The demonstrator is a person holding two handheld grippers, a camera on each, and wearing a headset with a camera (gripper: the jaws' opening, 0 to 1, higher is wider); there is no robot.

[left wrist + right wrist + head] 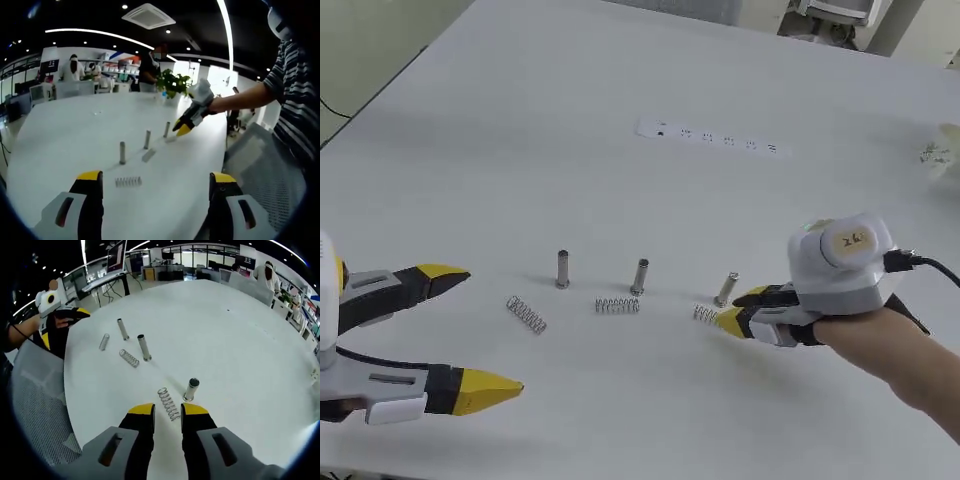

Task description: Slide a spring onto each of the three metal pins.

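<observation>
Three short metal pins stand upright in a row on the white table: left pin [562, 269], middle pin [640, 277], right pin [726, 289]. A loose spring lies flat in front of each: [525, 313], [617, 305], [705, 314]. My right gripper [735, 308] is low at the right pin, its yellow-tipped jaws narrowly open. In the right gripper view the near end of the right spring [169, 403] lies between the fingertips [142, 410], beside that pin [191, 389]. My left gripper [485, 330] hovers wide open short of the left spring [128, 181], holding nothing.
A white power strip [710, 137] lies further back on the table. A small pale object [940, 150] sits at the right edge. A mesh chair [265, 165] stands by the table's near side. People stand in the background.
</observation>
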